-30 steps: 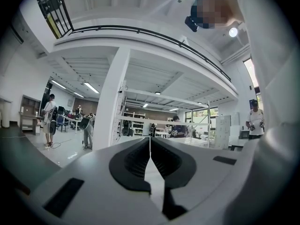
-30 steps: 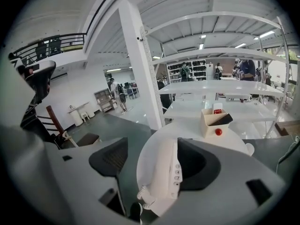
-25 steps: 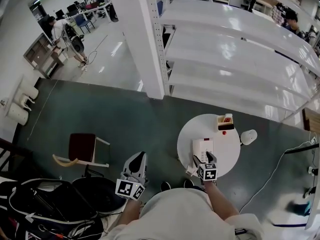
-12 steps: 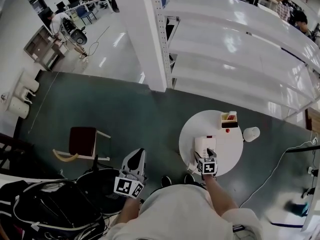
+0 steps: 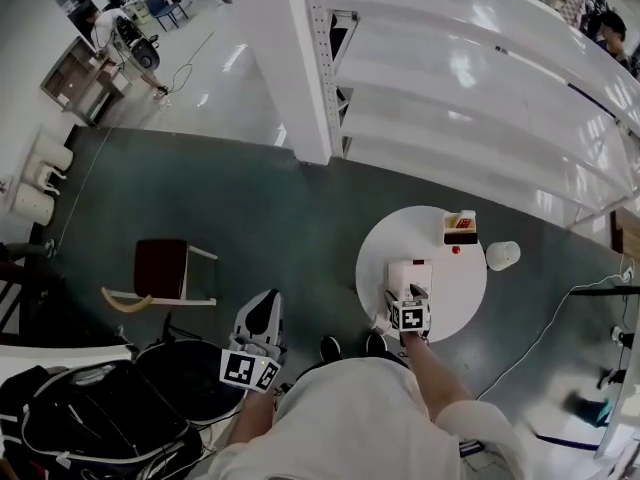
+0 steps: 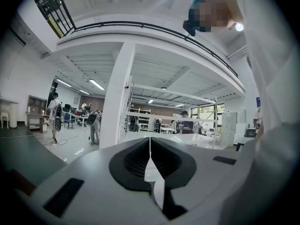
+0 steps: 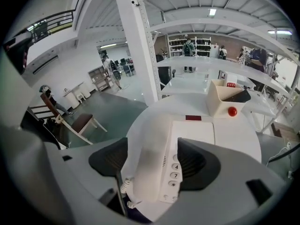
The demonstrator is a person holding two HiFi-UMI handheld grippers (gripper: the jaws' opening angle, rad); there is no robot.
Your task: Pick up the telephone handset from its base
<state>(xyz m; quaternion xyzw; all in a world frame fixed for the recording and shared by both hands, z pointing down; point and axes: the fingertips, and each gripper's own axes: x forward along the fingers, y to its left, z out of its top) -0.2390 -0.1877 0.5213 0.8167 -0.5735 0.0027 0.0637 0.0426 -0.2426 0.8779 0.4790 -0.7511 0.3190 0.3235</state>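
A white telephone (image 5: 408, 274) lies on a round white table (image 5: 455, 303). In the right gripper view its handset (image 7: 147, 156) rests on the left side of the base (image 7: 193, 134), beside the number keys. A coiled cord (image 7: 125, 187) hangs from its near end. My right gripper (image 5: 412, 294) (image 7: 154, 165) is open, with its dark pads (image 7: 108, 159) standing on either side of the phone's near end. My left gripper (image 5: 262, 310) (image 6: 150, 161) is shut on nothing and hangs off to the left, away from the table.
At the table's far edge stands a cream box (image 5: 460, 228) (image 7: 228, 97) with a small red ball (image 5: 456, 250) (image 7: 232, 111) in front. A white rounded object (image 5: 502, 256) sits on the floor to the right. A chair (image 5: 165, 273) stands at left, white shelving (image 5: 470, 118) beyond.
My right gripper has moved forward a little over the phone's near end. The left gripper has drifted slightly down and left. The head view has shifted.
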